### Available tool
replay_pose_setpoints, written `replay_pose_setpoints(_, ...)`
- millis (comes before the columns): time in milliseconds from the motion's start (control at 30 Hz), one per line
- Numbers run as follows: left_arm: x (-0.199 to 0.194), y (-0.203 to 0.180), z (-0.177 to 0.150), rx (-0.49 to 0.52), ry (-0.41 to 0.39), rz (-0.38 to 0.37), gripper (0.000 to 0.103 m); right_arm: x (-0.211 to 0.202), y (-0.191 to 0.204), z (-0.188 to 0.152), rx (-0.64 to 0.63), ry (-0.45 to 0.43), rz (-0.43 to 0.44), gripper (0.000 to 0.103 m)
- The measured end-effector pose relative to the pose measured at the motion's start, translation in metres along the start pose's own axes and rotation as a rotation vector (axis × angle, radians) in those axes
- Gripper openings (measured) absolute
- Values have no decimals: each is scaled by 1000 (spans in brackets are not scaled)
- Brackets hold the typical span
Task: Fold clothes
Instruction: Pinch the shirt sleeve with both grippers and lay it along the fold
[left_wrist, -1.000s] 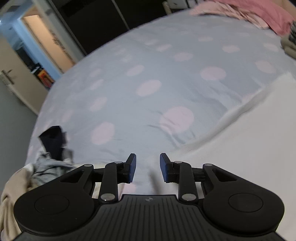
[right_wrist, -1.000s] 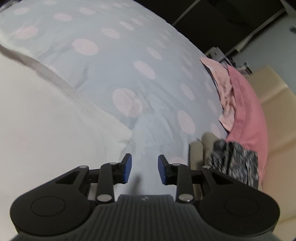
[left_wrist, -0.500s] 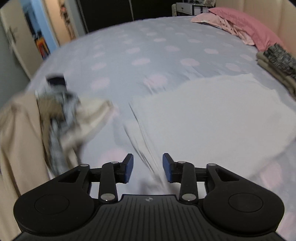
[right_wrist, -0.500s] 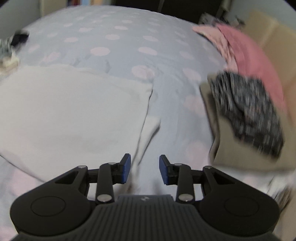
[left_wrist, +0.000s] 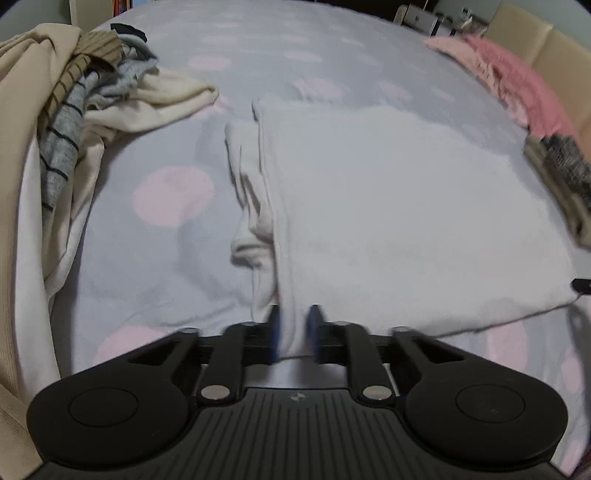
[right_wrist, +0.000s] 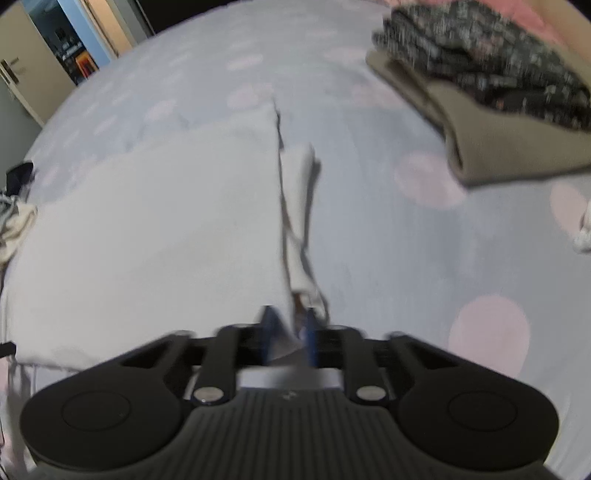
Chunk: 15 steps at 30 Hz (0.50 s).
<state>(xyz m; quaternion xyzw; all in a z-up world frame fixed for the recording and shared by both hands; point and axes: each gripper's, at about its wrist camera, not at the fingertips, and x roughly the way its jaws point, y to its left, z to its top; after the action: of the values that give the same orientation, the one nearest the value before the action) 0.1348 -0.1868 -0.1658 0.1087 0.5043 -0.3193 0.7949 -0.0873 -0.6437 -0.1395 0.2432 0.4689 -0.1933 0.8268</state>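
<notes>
A white garment (left_wrist: 399, 206) lies spread flat on the polka-dot bedspread (left_wrist: 147, 243); it also shows in the right wrist view (right_wrist: 155, 218). My left gripper (left_wrist: 294, 334) has its jaws around the garment's near left corner, with white cloth between the blue pads. My right gripper (right_wrist: 288, 334) has its jaws around the near right corner, beside a folded-under sleeve (right_wrist: 301, 206). Both pairs of pads look narrowed onto the cloth, blurred by motion.
A heap of unfolded clothes (left_wrist: 70, 96) lies at the left. A folded stack, beige under black-and-white pattern (right_wrist: 487, 96), sits at the right; it also shows in the left wrist view (left_wrist: 565, 184). Pink pillows (left_wrist: 517, 77) lie at the headboard. A doorway (right_wrist: 70, 48) is far left.
Both grippers have swung down to the garment's near edge. Their jaws were open and empty; now they have closed in on its two near corners.
</notes>
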Motion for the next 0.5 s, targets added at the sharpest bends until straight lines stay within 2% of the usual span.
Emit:
replay_pose_setpoints(67,5,-1,-2,1,9,23,4,5,-4,-4,-5,4,-12,12)
replay_pose_setpoints(200,-1,7,-3,-42,20,8,7,6,-10,-6,18,18,7,14)
replay_pose_setpoints(233,-4,10,-3,-73,24,-2,16,4,-11,-6,34,21,14,18)
replay_pose_setpoints(267,-7,14,-3,-106,26,-12,23,1,-13,-6,52,23,22,26)
replay_pose_setpoints(300,-9,18,-3,-137,23,-25,40,-1,-15,-5,73,21,36,35)
replay_pose_setpoints(333,-10,20,-2,-159,18,-39,49,-3,-18,-5,94,20,50,47)
replay_pose_setpoints(400,-12,24,-2,-199,13,-65,50,-6,-22,-4,137,18,78,48)
replay_pose_setpoints(467,-5,23,-1,-218,40,-73,50,-5,-26,-2,180,35,103,55)
replay_pose_setpoints(500,-2,22,-1,-219,52,-72,50,-2,-27,-2,197,43,104,55)
